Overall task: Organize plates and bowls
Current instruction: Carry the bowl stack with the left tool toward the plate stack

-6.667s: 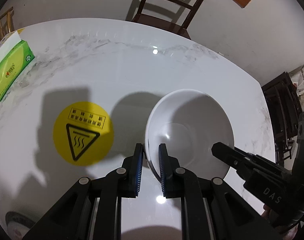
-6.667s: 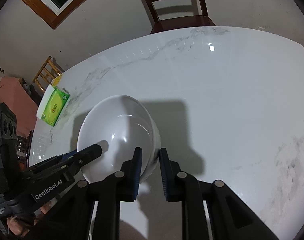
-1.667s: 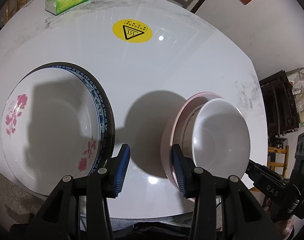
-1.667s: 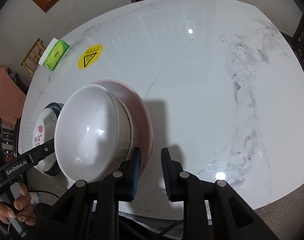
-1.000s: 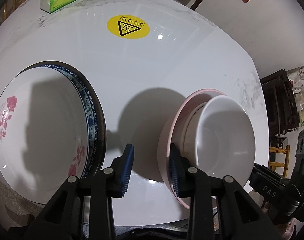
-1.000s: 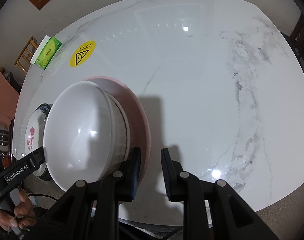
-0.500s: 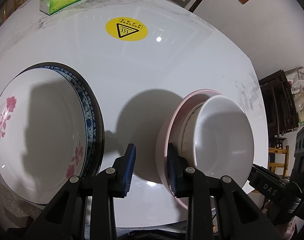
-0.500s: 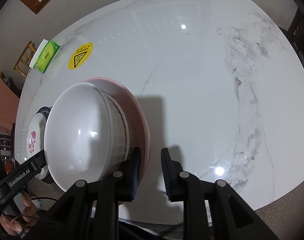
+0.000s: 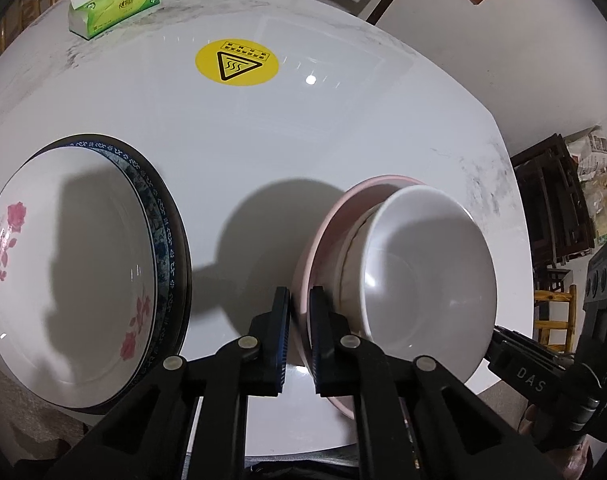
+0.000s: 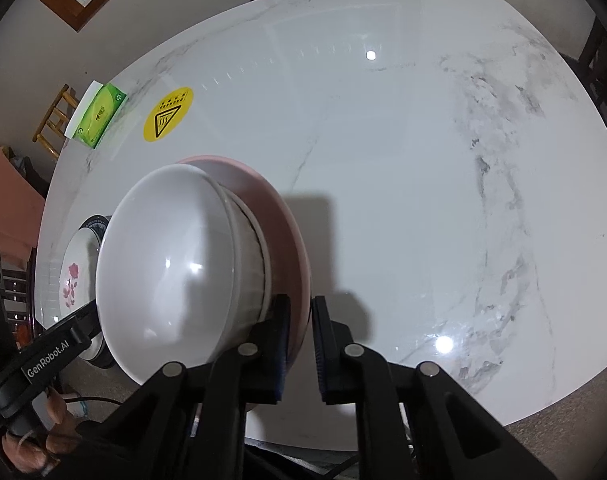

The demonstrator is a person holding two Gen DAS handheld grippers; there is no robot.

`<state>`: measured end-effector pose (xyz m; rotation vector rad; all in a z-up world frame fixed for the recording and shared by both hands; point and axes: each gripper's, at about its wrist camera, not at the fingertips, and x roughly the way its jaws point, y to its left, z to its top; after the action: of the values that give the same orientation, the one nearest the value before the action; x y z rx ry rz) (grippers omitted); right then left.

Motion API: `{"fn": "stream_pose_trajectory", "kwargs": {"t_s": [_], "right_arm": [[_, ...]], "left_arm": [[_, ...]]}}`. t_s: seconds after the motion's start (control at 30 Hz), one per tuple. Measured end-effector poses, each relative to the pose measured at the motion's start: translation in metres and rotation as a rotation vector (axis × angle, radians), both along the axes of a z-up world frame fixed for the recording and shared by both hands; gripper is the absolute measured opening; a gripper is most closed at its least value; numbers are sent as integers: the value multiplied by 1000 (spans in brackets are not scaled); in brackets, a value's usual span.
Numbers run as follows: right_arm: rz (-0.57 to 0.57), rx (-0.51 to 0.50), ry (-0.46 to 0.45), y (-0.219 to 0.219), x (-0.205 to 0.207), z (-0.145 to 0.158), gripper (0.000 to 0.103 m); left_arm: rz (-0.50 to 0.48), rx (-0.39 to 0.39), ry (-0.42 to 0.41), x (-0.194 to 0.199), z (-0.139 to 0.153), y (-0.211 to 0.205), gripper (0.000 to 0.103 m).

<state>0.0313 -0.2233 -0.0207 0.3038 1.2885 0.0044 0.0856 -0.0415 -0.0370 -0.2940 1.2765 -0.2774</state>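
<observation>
marble table (image 9: 343, 128) bears the pink plate (image 9: 327, 232), both claws (image 9: 299, 300) (image 10: 300, 307) clamped on its rim.

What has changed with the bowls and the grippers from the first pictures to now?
The white bowl now sits nested in the pink bowl. Both the left gripper and the right gripper have closed on the pink rim. The flowered plate has not moved recently.

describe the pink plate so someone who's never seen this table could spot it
On the white marble table, look at the near edge, right of the flowered plate stack. The pink plate sits under the stacked white bowls, the only pink-rimmed dish there.
</observation>
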Motion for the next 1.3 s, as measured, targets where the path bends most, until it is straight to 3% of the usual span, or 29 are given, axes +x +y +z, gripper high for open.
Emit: {"fn": "stream_pose_trajectory", "kwargs": {"t_s": [1.3], "right_arm": [[37, -55, -33, 28, 10, 23, 11]], "left_arm": [[-1, 34, -58, 0, 23, 17, 5]]}}
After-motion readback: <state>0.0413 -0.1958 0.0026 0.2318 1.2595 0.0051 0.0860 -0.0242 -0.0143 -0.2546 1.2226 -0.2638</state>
